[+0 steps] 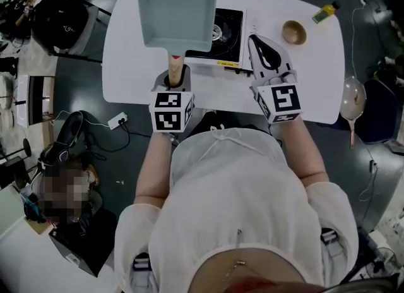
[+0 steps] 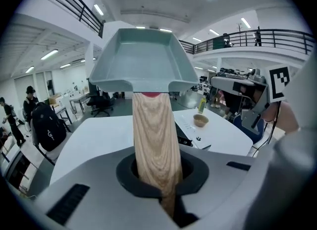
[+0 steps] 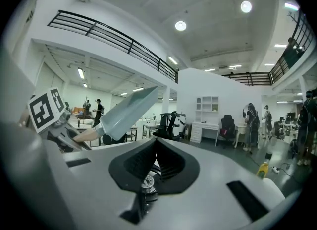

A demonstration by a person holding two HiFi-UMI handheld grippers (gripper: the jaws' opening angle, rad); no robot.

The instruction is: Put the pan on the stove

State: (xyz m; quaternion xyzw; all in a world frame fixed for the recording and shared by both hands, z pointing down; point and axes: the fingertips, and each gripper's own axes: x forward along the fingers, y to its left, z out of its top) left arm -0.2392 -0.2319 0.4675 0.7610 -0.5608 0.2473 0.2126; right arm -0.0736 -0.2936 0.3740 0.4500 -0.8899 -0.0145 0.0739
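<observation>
A grey-green rectangular pan (image 1: 177, 7) with a pale wooden handle (image 1: 176, 67) is held up in the air, over the left part of the black portable stove (image 1: 226, 33). My left gripper (image 1: 175, 82) is shut on that handle, and in the left gripper view the handle (image 2: 154, 140) runs up from the gripper (image 2: 157, 179) to the pan (image 2: 143, 58). My right gripper (image 1: 260, 42) hovers just right of the stove, shut with nothing in it. The right gripper view shows the gripper (image 3: 156, 144), the tilted pan (image 3: 126, 115) at left, and the stove's burner (image 3: 147, 180) below the jaws.
The stove stands on a white table (image 1: 126, 71). A wooden bowl (image 1: 294, 31) and a small yellow bottle (image 1: 326, 12) lie at the table's right. A black backpack (image 1: 60, 23) sits left of the table, and a person sits on the floor at lower left.
</observation>
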